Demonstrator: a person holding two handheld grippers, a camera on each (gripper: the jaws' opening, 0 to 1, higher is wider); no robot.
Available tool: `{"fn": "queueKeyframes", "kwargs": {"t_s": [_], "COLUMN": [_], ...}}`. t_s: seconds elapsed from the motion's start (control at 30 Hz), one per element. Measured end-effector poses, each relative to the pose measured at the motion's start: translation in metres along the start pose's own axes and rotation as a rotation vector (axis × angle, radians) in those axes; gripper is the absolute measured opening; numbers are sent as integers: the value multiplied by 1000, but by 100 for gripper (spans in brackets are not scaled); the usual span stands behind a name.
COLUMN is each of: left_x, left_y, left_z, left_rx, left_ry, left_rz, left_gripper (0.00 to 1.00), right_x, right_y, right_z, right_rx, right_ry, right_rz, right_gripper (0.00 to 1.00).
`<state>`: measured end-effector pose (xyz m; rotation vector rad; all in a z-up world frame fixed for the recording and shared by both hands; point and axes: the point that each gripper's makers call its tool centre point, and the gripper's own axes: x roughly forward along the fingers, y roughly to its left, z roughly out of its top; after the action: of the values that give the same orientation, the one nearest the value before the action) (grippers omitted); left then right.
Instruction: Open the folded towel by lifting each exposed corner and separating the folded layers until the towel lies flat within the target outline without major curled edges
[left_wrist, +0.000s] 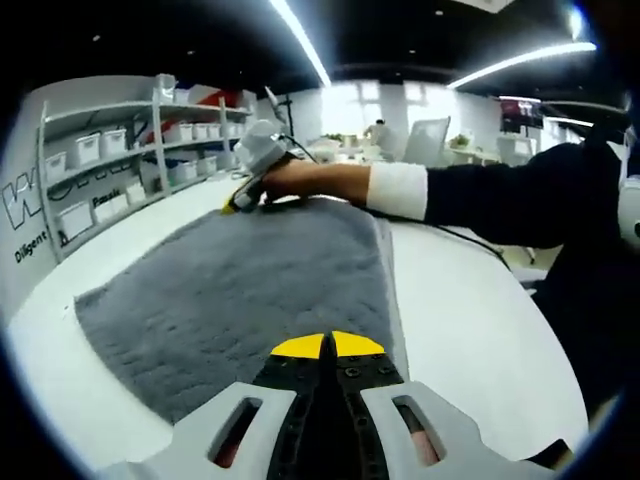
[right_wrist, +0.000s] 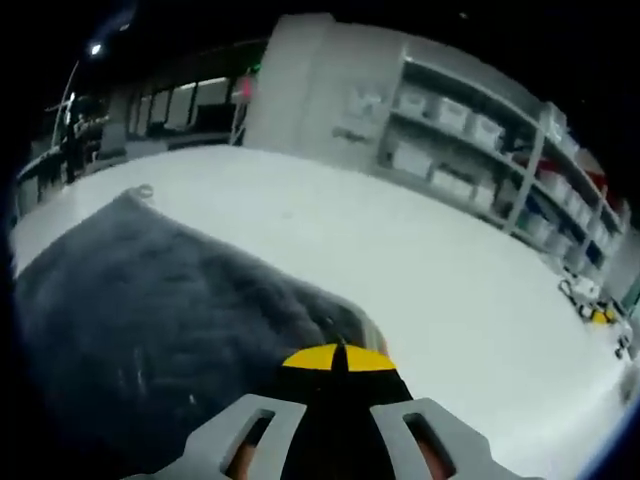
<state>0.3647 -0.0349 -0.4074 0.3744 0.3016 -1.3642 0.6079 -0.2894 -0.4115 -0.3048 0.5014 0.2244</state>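
1. Grey towel (left_wrist: 240, 290) spread on the white table (left_wrist: 470, 320), both gripped edges near the table's edges.
2. Left gripper (left_wrist: 327, 347) and right gripper (right_wrist: 337, 357): jaws clamped together on towel edges.
3. Shelving (left_wrist: 130, 150) with white bins; wall lettering "Diligent".

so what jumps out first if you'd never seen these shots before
A big grey towel spreads over the white table and takes up the middle of the left gripper view. At its far edge, a person's hand holds the right gripper down on the cloth. In the foreground, the left gripper has its yellow-tipped fingers closed together at the towel's near edge, while shelves of white bins line the wall beyond.
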Motion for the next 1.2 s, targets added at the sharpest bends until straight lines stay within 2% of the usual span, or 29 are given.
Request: {"fn": "queueKeyframes", "kwargs": {"t_s": [0.07,0.1,0.13,0.17,0.23,0.37,0.47,0.53,0.67,0.83,0.87,1.03,1.2], "left_x": [0,0,0,1,3,4,1,-1,-4,-7,-9,-10,-9], "left_y": [0,0,1,2,4,7,12,15,22,23,30,36,45], "left_z": [0,1,2,3,8,10,14,17,23,30,31,32,29], "left_rx": [7,10,18,37,114,106,106,100,105,44,27,3,7], "left_ry": [-1,-3,-8,-18,-58,-67,-85,-107,-142,-204,-213,-224,-213], "left_rz": [2,4,7,9,33,45,64,75,100,89,94,118,162], "left_gripper": [1,1,1,1,1,1,1,3,11,18,20,22,33], "right_x": [-9,-14,-24,-30,-42,-53,-54,-55,-60,-64,-65,-68,-66], "right_y": [-6,-10,-12,-13,-23,-27,-27,-21,-14,-11,-9,-1,5], "right_z": [3,10,16,18,24,23,14,8,-1,-6,-8,-21,-29], "right_rx": [-1,17,80,119,158,245,267,291,289,289,283,256,201], "right_ry": [8,-30,-70,-83,-135,-167,-137,-102,-60,-44,-29,11,40], "right_rz": [-2,-1,19,39,33,84,117,169,222,257,266,292,302], "right_gripper": [0,0,0,0,0,0,0,0,0,0,2,3,4]}}
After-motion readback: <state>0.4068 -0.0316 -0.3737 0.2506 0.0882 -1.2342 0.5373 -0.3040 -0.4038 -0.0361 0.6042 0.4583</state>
